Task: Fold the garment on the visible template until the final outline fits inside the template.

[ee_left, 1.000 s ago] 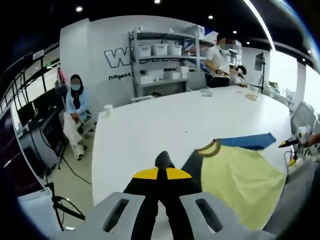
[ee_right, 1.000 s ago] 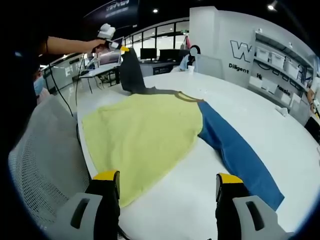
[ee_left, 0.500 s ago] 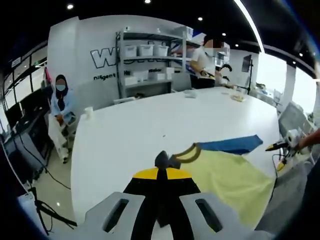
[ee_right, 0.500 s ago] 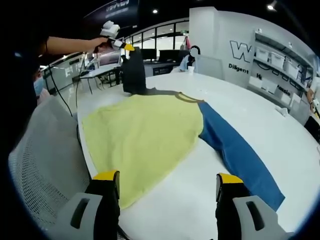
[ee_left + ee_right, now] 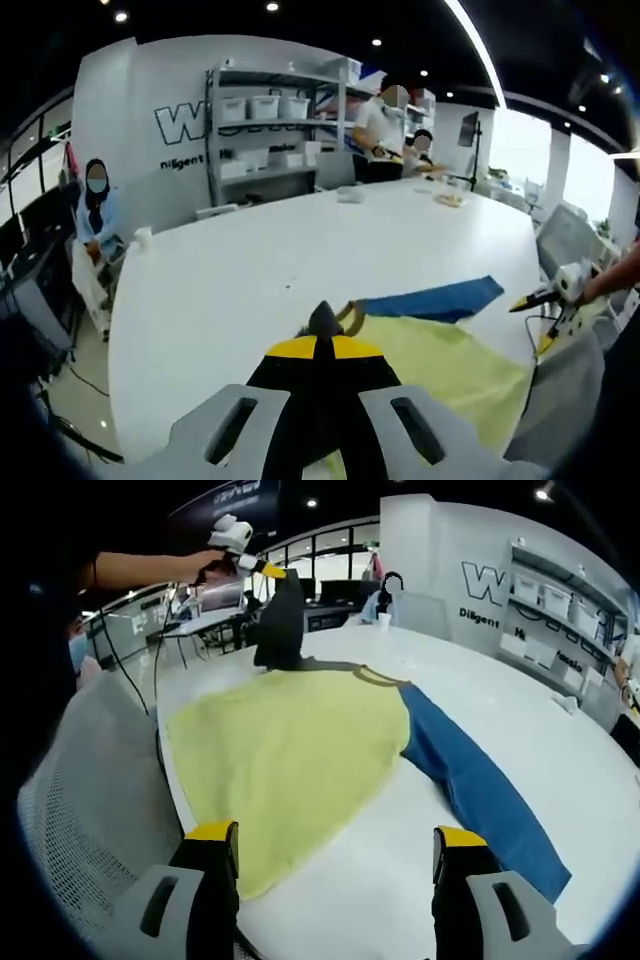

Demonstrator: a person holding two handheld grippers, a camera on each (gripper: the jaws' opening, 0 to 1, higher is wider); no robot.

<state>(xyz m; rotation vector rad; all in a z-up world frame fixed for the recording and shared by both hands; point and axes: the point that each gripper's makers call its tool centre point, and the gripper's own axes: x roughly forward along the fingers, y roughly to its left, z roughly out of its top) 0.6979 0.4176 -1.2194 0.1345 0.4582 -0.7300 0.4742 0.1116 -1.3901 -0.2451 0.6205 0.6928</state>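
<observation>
We see a wide white bench, its near edge curved. A garment lies directly on it: a yellow body spread flat near that edge, a blue sleeve stretched flat beside it. Farther back on the bench stands a small white cup, and at the far end some small items we cannot make out.

Matt cloth on a smooth white surface

The garment is soft, matt knit cloth, its yellow body faintly napped, its blue sleeve and dark grey sleeve equally dull. The surface looks smooth and white with a slight sheen. The right gripper has pale grey matt plastic bodies and jaws that look black, rubbery, with yellow tips; the left gripper looks the same. The chair back is grey perforated mesh.
</observation>
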